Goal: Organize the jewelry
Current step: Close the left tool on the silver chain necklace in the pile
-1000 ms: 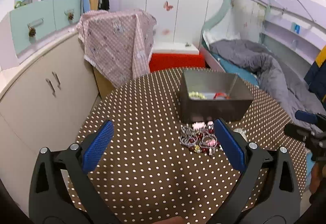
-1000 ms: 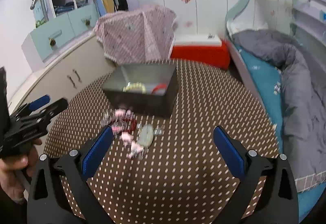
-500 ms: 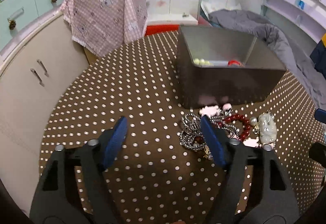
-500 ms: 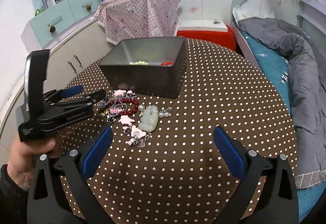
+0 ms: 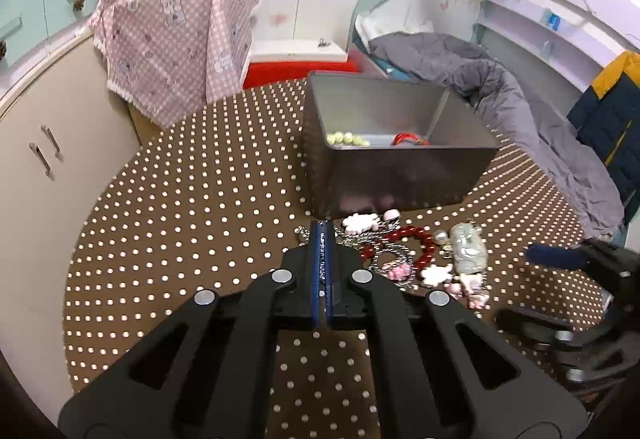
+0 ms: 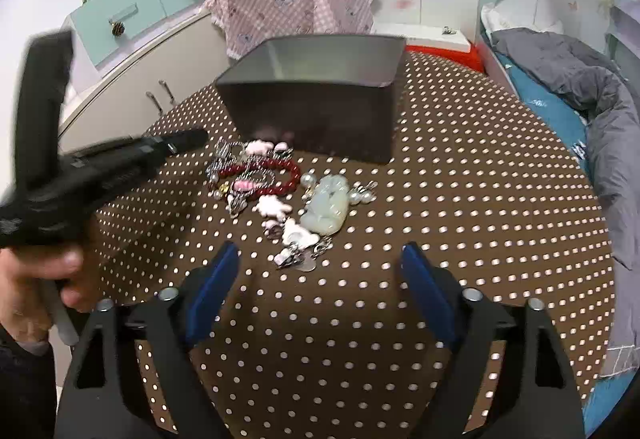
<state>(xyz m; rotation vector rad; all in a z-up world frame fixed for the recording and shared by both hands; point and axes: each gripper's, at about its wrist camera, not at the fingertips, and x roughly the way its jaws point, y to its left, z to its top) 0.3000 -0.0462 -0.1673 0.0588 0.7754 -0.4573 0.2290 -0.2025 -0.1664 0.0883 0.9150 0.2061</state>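
Both claws over the jewelry pile

My left claw (image 5: 322, 235) is pressed together with nothing in it, at the pile's (image 6: 276, 191) edge; my right claw (image 6: 316, 259) is closing, empty. The jewelry lies on the dotted surface (image 6: 460, 199) just before the grey box (image 6: 316, 119).

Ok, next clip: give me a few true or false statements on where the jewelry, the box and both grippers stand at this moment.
1. The left gripper is shut. True.
2. The red bead bracelet lies inside the grey box. False: it lies on the dotted table in front of the box.
3. The pale green pendant lies on the table, outside the box. True.
4. The right gripper grips the pendant. False: its jaws are closing with nothing between them.
5. The box is empty. False: pale beads lie inside.
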